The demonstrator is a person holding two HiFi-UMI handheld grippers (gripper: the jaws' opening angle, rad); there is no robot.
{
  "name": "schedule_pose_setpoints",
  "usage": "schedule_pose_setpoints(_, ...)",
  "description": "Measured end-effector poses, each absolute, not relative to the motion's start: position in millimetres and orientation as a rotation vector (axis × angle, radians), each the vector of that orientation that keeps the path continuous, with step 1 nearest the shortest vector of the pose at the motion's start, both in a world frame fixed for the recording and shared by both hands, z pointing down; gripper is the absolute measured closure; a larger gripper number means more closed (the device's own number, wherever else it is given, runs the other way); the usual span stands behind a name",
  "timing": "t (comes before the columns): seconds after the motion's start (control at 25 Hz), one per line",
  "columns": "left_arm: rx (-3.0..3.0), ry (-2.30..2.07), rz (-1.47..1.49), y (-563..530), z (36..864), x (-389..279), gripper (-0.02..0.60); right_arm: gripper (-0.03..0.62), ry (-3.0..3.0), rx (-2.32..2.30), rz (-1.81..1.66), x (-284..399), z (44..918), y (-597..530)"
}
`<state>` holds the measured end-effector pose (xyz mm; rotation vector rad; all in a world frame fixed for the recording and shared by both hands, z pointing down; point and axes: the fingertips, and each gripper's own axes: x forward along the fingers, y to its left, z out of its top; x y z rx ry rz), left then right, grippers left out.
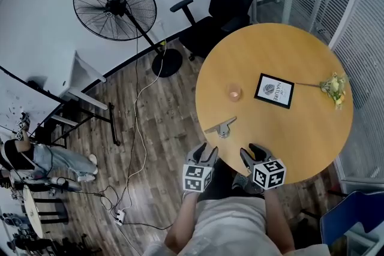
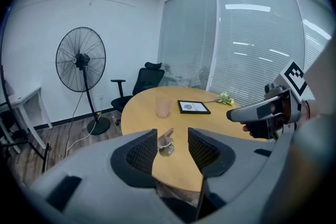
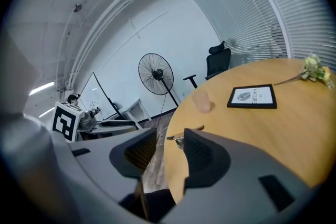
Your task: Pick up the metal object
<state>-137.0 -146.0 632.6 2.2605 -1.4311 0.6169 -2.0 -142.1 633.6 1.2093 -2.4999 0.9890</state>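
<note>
The metal object (image 1: 221, 128) is a small grey clamp-like piece lying near the front left edge of the round wooden table (image 1: 300, 147). In the left gripper view the metal object (image 2: 166, 142) shows between the open jaws, some way ahead. My left gripper (image 1: 204, 154) hovers at the table's near edge, open and empty. My right gripper (image 1: 252, 154) is beside it over the table edge, also open and empty. In the right gripper view the metal object (image 3: 185, 139) peeks out just past the right jaw.
A pink translucent cup (image 1: 234, 93), a black-framed picture (image 1: 274, 90) and a flower sprig (image 1: 333, 87) lie on the table. A black office chair (image 1: 225, 6) stands behind it, a floor fan (image 1: 117, 6) with its cable to the left, glass blinds on the right.
</note>
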Motion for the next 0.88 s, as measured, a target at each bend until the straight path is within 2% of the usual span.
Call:
schedule_pose_setpoints(0.48, 2.326, -1.328, 0.694, -166.6, 661.9, -111.1, 0.405, 0.436, -2.464, 1.37, 0.944, 43.3, 629.7, -137.3)
schedule_pose_setpoints(0.88, 2.438, -1.184, 0.987, -179.0, 703.0, -98.4, 0.405, 0.436, -2.461, 1.355, 0.917, 37.5, 628.4, -132.3)
